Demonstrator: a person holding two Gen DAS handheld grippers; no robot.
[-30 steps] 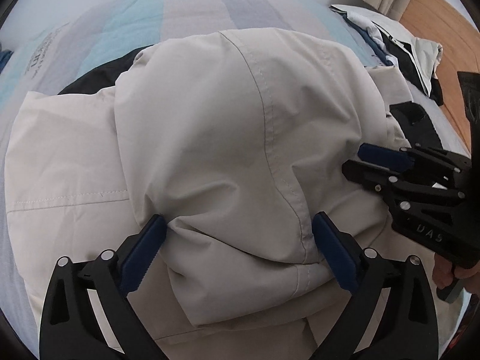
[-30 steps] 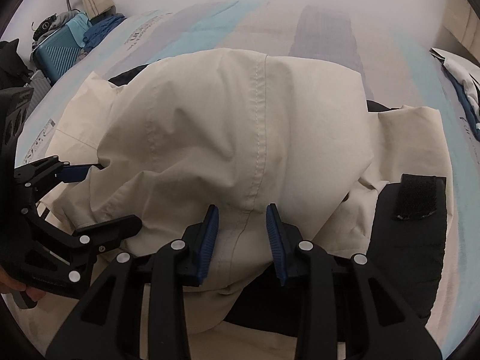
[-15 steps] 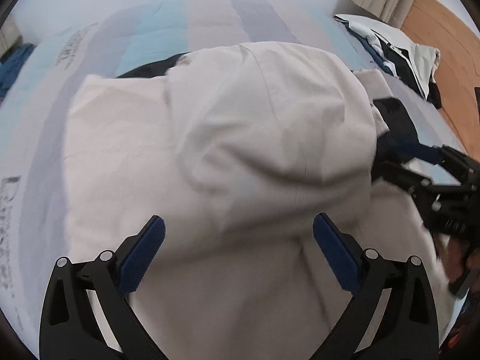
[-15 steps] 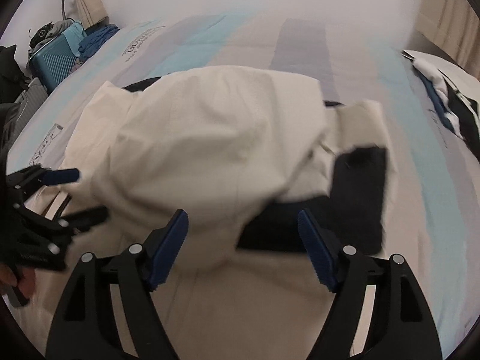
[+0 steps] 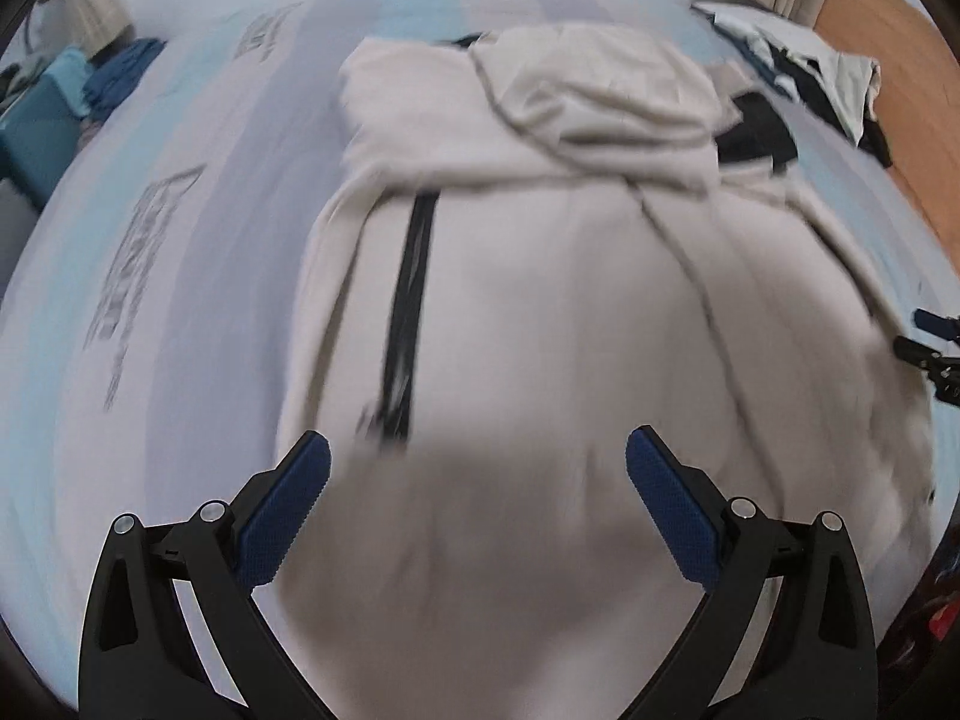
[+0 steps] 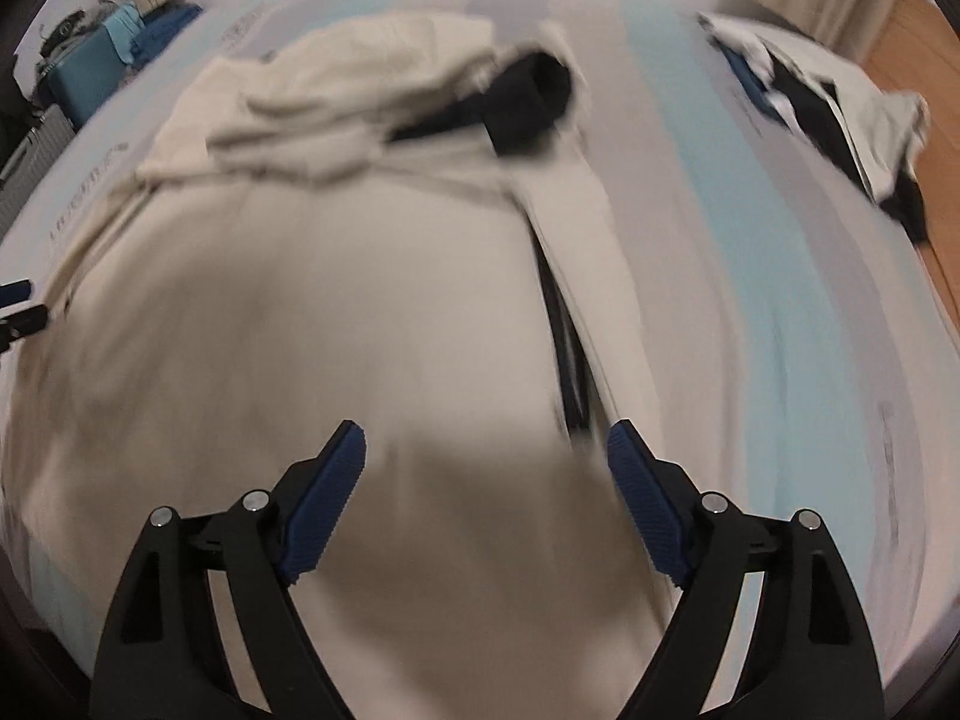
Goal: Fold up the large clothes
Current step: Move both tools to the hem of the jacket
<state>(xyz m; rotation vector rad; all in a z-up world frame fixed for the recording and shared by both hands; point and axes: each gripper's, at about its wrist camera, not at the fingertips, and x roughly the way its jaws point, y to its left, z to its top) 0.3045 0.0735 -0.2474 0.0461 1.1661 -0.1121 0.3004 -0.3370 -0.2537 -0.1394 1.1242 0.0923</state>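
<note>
Jaws: left gripper (image 5: 477, 501) wide and empty, right gripper (image 6: 486, 489) opening, nothing between | cream jacket (image 5: 540, 300) flat on bed (image 5: 198, 240), hood (image 5: 600, 96) folded down | risk I see: puffy hood springs back unpinned.

The jacket (image 5: 540, 300) lies spread on the bed (image 5: 180, 300), its hood (image 5: 594, 90) folded over at the far end. A zipper (image 5: 408, 312) runs down its left part. Other clothes (image 6: 828, 102) are heaped at the bed's far right edge, and a suitcase (image 6: 84, 78) stands beyond the far left corner.
</note>
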